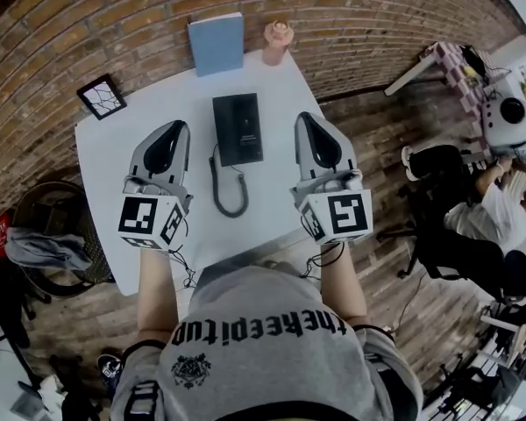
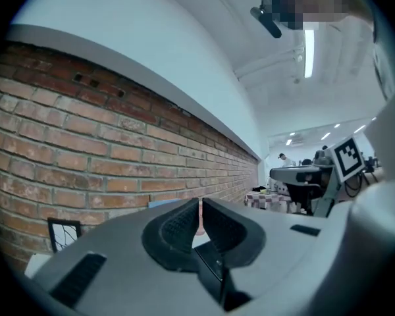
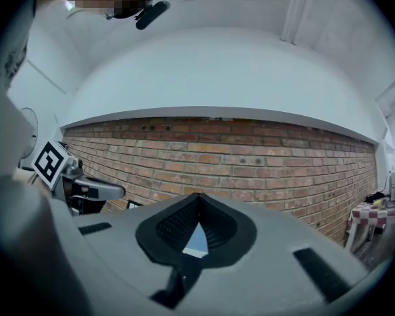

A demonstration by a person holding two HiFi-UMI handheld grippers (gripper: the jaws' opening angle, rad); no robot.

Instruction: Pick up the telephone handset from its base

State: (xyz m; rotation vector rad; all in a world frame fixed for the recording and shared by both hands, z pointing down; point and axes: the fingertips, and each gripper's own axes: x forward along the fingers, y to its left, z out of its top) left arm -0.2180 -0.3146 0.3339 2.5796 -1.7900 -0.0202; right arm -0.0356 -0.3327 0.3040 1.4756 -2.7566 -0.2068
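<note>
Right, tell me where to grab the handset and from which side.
Grip the handset mid-length across its narrow width, coming from the left with the left gripper, shut now. It appears to lie lengthwise along the base's left edge, coiled cord trailing toward the person.

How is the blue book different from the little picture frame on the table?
The blue book is plain blue; the picture frame has a black border round a white picture with dark lines. The book looks bigger than the frame. The book sits at the middle of the table's far edge, the frame at its left corner. Both are rectangles on the white table.
</note>
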